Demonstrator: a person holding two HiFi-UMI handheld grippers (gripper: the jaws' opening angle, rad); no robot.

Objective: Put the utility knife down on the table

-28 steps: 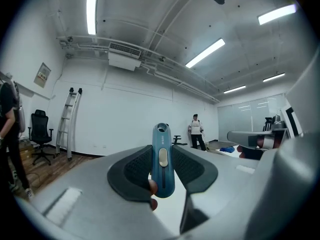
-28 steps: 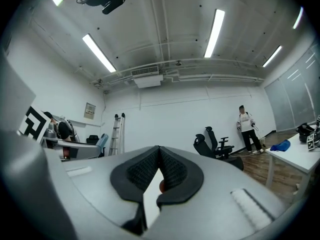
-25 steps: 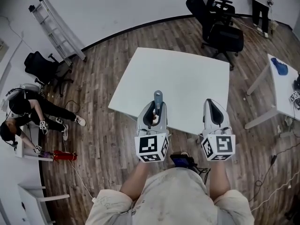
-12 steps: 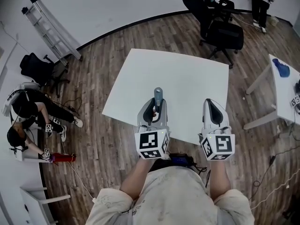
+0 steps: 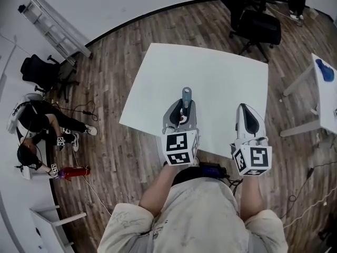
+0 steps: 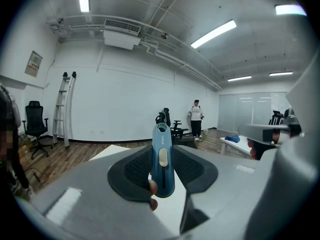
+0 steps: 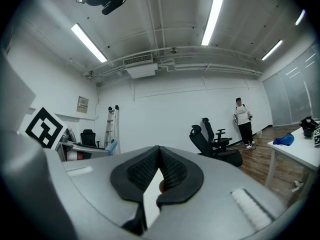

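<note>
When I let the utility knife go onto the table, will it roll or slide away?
Probably no rolling: the utility knife looks flat-sided and rigid in the left gripper. It might skid slightly, since the white table looks smooth.

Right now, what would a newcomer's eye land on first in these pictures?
The blue utility knife, clamped in the left gripper and sticking out past its jaws, over the near edge of the white table. Beside it the right gripper is shut and empty. At far left a person is down on the wooden floor.
</note>
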